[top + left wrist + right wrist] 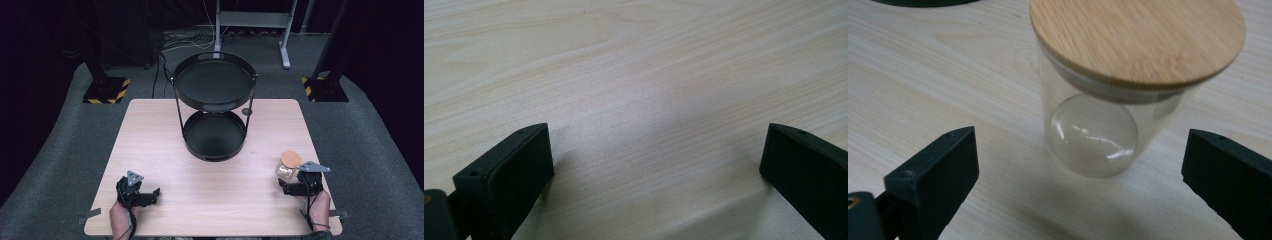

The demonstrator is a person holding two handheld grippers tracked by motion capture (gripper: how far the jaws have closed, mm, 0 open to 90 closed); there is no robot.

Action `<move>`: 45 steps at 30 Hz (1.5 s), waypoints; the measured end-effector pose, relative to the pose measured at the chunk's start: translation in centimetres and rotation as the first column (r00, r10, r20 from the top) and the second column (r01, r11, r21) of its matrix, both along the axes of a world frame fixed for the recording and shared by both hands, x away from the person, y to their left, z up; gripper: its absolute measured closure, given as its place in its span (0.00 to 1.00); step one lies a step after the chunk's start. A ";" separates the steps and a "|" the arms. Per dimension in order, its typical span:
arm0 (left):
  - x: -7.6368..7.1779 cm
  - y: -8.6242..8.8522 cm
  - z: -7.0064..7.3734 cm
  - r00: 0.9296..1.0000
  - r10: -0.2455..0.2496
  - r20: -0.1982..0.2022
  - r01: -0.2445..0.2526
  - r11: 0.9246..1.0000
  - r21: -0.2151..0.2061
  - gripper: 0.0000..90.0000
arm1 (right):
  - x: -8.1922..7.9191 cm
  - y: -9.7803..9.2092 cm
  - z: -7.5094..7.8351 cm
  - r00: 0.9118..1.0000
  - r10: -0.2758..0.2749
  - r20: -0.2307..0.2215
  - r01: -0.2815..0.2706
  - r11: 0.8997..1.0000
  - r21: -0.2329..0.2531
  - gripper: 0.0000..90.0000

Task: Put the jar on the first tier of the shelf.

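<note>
A clear glass jar (287,169) with a round wooden lid (1138,37) stands upright on the wooden table (210,180) near its right edge. My right gripper (289,186) is open just in front of the jar; in the right gripper view the jar (1098,130) sits a little beyond the two jaws, untouched. A black two-tier round tray stand (215,82) rises at the table's far middle, both tiers bare. My left gripper (150,196) rests open low over bare wood (634,100) at the front left, nothing between its jaws.
A small dark disc (246,111) lies on the table right of the stand. Black posts with yellow-striped bases (106,90) stand on the grey floor behind the table, with cables and a metal frame (250,20) farther back.
</note>
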State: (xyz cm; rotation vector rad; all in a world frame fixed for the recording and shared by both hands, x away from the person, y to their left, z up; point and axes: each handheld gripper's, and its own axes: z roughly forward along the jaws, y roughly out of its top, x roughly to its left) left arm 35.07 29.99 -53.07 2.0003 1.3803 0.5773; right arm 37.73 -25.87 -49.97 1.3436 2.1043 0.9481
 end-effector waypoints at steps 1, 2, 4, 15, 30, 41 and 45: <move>0.0 0.0 0.0 1.000 0.000 0.000 0.000 1.000 0.000 0.01 | 0.1 0.1 0.1 1.000 -0.004 0.003 0.004 1.000 -0.001 0.01; 0.0 0.0 0.0 1.000 0.001 0.001 -0.001 1.000 0.001 0.01 | 0.2 0.1 0.2 1.000 -0.005 0.004 0.005 1.000 0.000 0.01; 0.0 0.0 0.0 1.000 0.000 0.000 0.000 1.000 0.000 0.01 | 0.5 0.2 0.3 1.000 -0.004 0.005 0.004 1.000 0.000 0.01; 0.0 0.0 0.0 1.000 -0.001 0.000 0.001 1.000 0.000 0.01 | 2.3 0.1 1.2 1.000 -0.013 0.011 0.013 1.000 0.004 0.01; 0.0 0.0 0.0 1.000 -0.001 -0.002 0.001 1.000 -0.001 0.01 | 4.1 0.7 1.6 1.000 -0.015 0.019 0.015 1.000 -0.002 0.00; 0.0 0.0 0.0 1.000 -0.001 -0.002 0.001 1.000 -0.001 0.01 | 4.4 0.8 1.5 1.000 -0.011 0.016 0.011 1.000 0.002 0.13; 0.0 0.0 0.0 1.000 -0.001 -0.001 0.001 1.000 -0.001 0.01 | 4.3 0.8 1.4 1.000 -0.014 0.017 0.014 1.000 0.004 0.23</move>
